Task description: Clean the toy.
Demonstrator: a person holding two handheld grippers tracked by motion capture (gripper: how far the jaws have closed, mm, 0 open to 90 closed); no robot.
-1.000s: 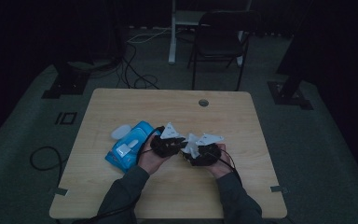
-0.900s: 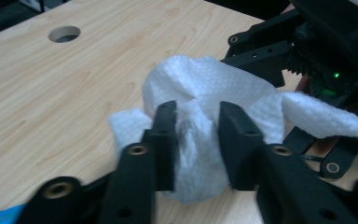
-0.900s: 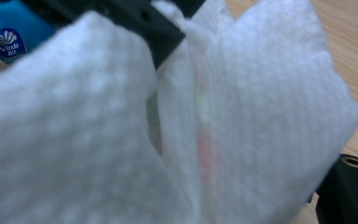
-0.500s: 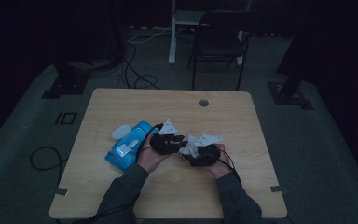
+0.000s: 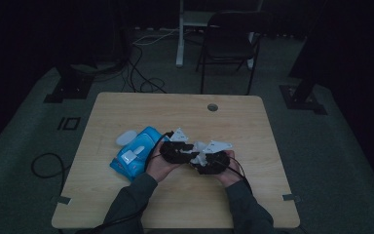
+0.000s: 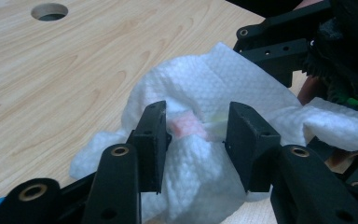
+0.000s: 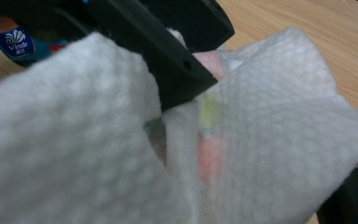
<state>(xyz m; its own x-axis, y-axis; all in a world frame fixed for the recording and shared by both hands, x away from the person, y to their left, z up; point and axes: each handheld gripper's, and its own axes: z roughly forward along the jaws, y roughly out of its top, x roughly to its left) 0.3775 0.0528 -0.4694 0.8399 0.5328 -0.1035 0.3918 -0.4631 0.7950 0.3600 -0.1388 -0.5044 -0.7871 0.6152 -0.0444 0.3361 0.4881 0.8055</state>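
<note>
Item: white wipe (image 6: 214,93), crumpled, wrapped round something small with pink and yellow-green showing through the sheet; what it is cannot be told. Landmark: blue wipes pack (image 5: 135,153) on the wooden table (image 5: 126,107).

Location: the wipe is held off the tabletop just right of the pack, between the two grippers at the person's near-centre.

Left gripper (image 6: 198,140): jaws moderately apart, straddling the bundle — the pink patch sits just ahead of the gap, against the left jaw's tip. The cloth bulges between the jaws but they do not look clamped on it.

Right gripper (image 5: 209,163): beyond the bundle from the pack. The sheet drapes over its camera and hides its own jaws, so whether they pinch the cloth cannot be told. A dark jaw (image 7: 168,56) of the other gripper crosses its view at the wipe's upper fold.

Governing relation: the coloured strip runs lengthwise down the fold, roughly square to the left jaws' gap. The left gripper is nearer — likely the next move is for it to close on the wrapped lump.

Also present: a small white lid or pad (image 5: 124,138) behind the pack.
</note>
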